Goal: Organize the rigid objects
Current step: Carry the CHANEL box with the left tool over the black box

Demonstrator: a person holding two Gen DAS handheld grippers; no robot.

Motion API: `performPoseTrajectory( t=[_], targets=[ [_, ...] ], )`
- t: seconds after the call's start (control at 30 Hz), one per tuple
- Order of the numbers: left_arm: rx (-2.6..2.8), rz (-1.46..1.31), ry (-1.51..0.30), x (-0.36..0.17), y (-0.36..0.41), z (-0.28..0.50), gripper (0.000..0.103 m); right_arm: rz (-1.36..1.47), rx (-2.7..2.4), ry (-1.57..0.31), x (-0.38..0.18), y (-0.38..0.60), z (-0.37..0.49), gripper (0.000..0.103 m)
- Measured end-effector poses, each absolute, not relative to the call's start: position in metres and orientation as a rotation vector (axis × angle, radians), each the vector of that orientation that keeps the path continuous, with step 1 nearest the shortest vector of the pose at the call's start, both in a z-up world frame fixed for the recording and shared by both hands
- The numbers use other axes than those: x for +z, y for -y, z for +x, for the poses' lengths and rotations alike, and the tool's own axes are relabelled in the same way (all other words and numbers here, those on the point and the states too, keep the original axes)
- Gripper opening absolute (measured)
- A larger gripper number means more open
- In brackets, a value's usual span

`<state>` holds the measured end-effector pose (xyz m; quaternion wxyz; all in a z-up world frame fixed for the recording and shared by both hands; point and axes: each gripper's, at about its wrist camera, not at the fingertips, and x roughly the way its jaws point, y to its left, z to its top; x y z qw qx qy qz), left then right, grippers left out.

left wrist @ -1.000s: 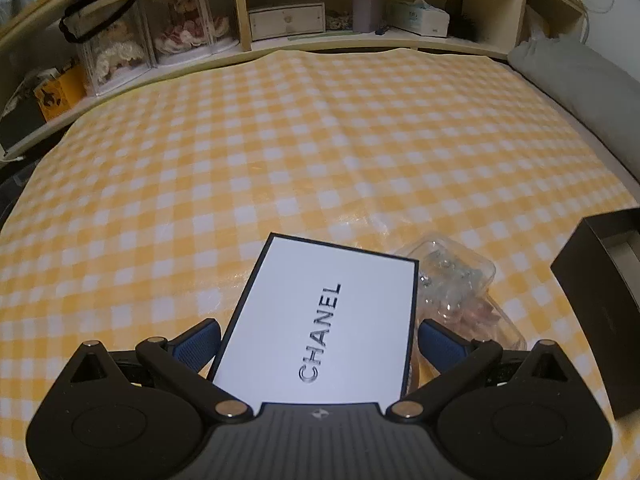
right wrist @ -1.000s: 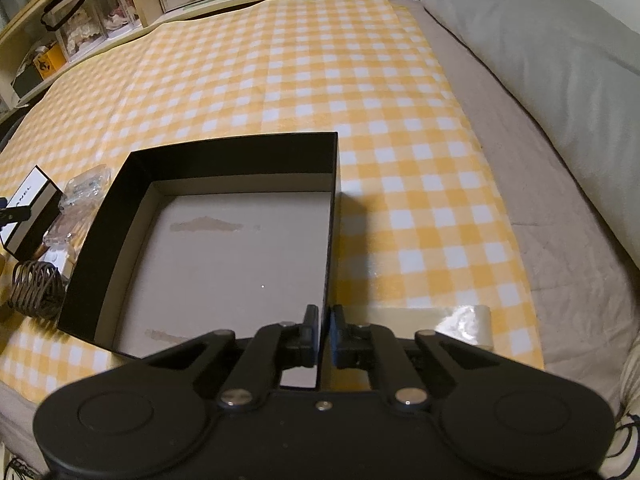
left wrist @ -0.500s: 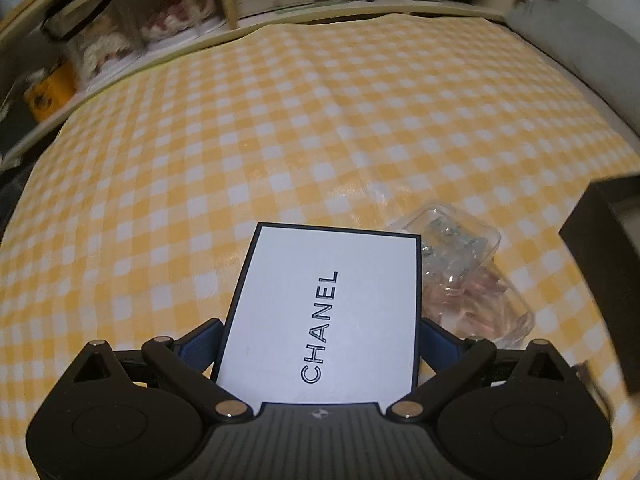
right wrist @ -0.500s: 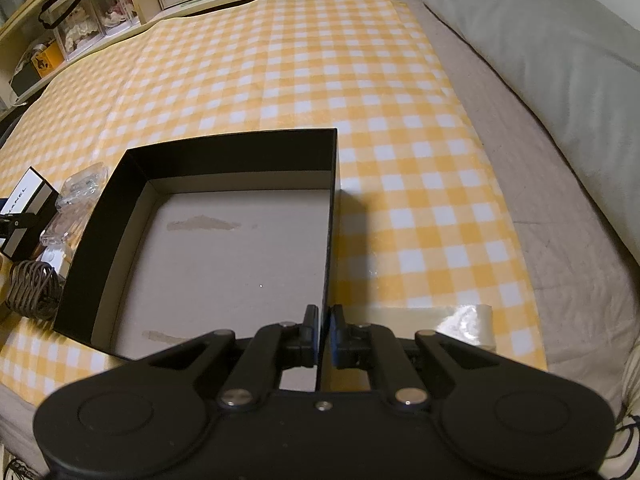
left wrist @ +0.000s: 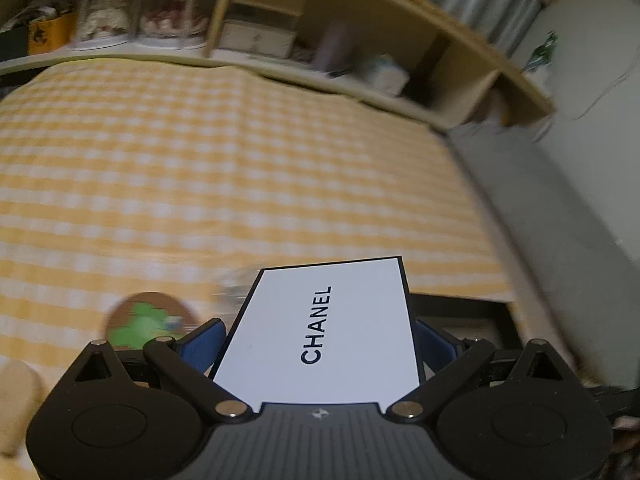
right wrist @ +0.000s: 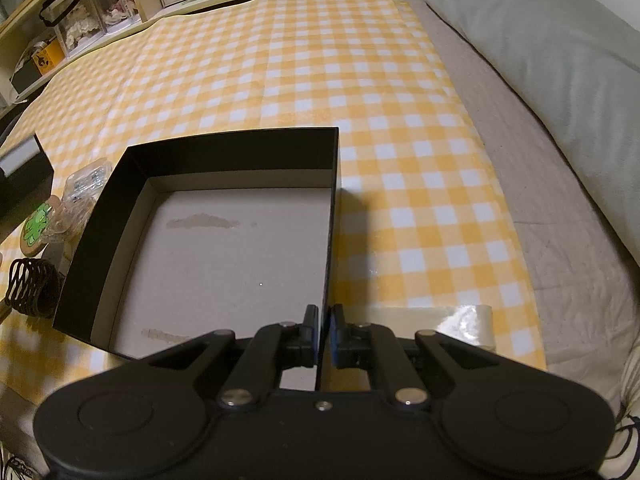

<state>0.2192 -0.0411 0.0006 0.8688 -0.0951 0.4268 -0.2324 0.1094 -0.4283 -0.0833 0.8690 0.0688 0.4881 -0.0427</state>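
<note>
My left gripper (left wrist: 316,340) is shut on a white Chanel box (left wrist: 324,332) with black edges and holds it lifted above the checked cloth; the view is blurred. The box's dark side shows at the left edge of the right wrist view (right wrist: 20,168). My right gripper (right wrist: 324,332) is shut on the right wall of an open black box (right wrist: 224,240) with a grey floor, which holds nothing. The black box's rim shows behind the Chanel box in the left wrist view (left wrist: 460,306).
A clear plastic packet (right wrist: 80,192), a round coaster with a green figure (right wrist: 38,226) (left wrist: 148,320) and a black wire coil (right wrist: 30,288) lie left of the black box. Shelves (left wrist: 280,40) line the far edge. A grey pillow (right wrist: 540,60) lies at the right.
My left gripper has lifted the Chanel box off the cloth and swung right toward the black box. The coaster has come into view. The right gripper keeps its hold.
</note>
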Motion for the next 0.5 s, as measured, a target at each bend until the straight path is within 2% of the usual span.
performPoseTrajectory(
  t=[0.17, 0.4, 0.47, 0.5],
  targets=[
    [-0.551, -0.228, -0.866, 0.008, 0.102, 0.196, 0.098, 0.144, -0.09, -1.021, -0.083, 0.428, 0.11, 0.006],
    [-0.536, -0.124, -0.917, -0.02, 0.195, 0.182, 0.098, 0.143, -0.071, -1.022, -0.084, 0.428, 0.11, 0.007],
    [-0.514, -0.111, -0.925, -0.03, 0.212, 0.179, 0.098, 0.153, -0.058, -1.026, -0.083, 0.43, 0.109, 0.009],
    [-0.502, -0.111, -0.936, -0.035, 0.221, 0.179, 0.098, 0.164, -0.048, -1.028, -0.083, 0.431, 0.107, 0.014]
  ],
)
